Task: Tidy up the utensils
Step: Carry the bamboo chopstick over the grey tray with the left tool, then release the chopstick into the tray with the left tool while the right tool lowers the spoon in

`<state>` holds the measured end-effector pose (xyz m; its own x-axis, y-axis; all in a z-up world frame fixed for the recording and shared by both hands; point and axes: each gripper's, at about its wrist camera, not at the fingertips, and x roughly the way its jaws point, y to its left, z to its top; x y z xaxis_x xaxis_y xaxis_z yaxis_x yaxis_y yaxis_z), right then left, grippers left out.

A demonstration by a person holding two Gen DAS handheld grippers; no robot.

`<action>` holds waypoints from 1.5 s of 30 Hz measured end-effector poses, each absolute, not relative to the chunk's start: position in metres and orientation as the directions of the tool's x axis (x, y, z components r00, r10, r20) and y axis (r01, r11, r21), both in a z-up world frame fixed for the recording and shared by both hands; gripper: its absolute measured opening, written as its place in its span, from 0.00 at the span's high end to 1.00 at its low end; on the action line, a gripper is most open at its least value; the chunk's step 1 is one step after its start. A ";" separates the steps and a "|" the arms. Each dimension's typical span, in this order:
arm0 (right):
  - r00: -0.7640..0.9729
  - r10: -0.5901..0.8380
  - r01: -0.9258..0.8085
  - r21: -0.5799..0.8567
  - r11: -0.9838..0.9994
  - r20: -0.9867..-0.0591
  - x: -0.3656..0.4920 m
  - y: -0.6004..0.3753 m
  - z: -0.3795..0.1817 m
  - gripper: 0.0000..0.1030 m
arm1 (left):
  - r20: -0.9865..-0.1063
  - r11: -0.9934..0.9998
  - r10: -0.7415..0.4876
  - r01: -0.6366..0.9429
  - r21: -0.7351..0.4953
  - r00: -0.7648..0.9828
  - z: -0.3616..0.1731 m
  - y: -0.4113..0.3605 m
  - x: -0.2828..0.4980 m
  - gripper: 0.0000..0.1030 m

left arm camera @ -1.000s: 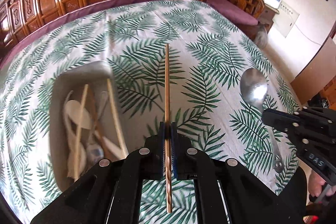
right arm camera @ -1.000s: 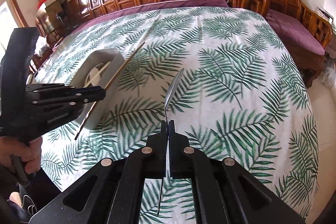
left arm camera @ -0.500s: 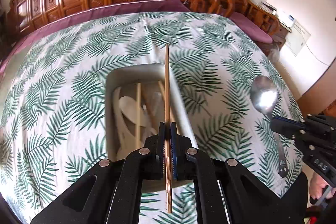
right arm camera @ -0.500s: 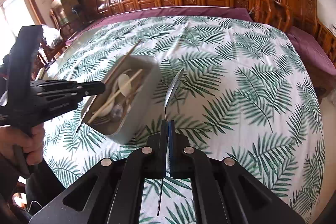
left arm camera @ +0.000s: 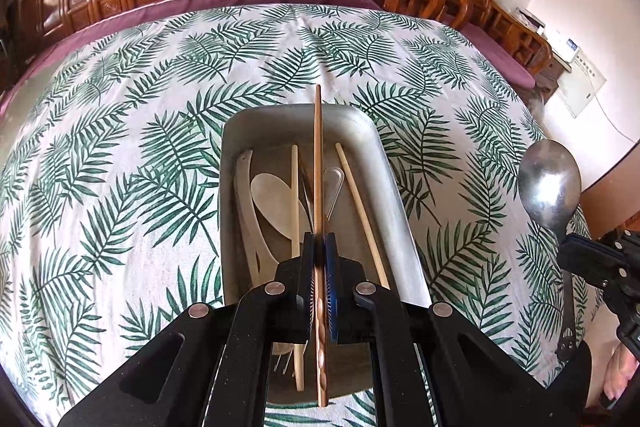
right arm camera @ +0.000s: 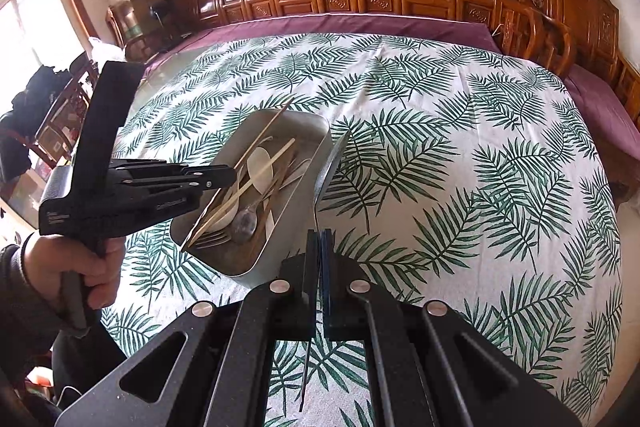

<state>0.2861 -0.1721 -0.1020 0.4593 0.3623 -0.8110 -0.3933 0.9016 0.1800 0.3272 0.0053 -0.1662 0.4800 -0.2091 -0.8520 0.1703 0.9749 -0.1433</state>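
Left gripper (left arm camera: 319,259) clamps a brown chopstick (left arm camera: 318,163) lengthwise above the metal tray (left arm camera: 394,187) at frame centre. Right gripper (right arm camera: 320,247) clamps a steel spoon (right arm camera: 330,167) just right of the tray rim. Only the right wrist view shows the person's hand (right arm camera: 76,263) lower left; bare tablecloth (right arm camera: 460,187) fills the right.

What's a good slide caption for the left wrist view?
Left gripper holds a wooden chopstick above a metal tray of utensils.

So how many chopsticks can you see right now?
3: one dark chopstick clamped in the left tool above the tray, and two paler ones lying inside it. More may lie hidden underneath.
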 end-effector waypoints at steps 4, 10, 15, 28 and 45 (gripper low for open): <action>0.456 0.358 -0.392 0.176 0.903 -0.815 0.287 -0.172 -0.104 0.98 | -0.855 0.974 -0.211 0.171 -0.145 0.474 -0.172 0.004 0.330 0.96; 0.452 0.351 -0.391 0.172 0.904 -0.820 0.288 -0.171 -0.106 0.98 | -0.856 0.973 -0.218 0.174 -0.152 0.470 -0.176 0.002 0.334 0.96; 0.449 0.350 -0.392 0.171 0.904 -0.822 0.290 -0.168 -0.107 0.98 | -0.860 0.974 -0.207 0.183 -0.135 0.467 -0.176 -0.001 0.332 0.96; 0.424 0.393 -0.438 0.195 0.878 -0.816 0.318 -0.118 -0.113 0.98 | -0.819 0.978 -0.184 0.188 -0.094 0.543 -0.144 0.026 0.308 0.94; 0.377 0.343 -0.465 0.145 0.873 -0.860 0.377 -0.038 -0.154 0.98 | -0.788 0.990 -0.135 0.113 -0.083 0.601 -0.124 0.091 0.285 0.94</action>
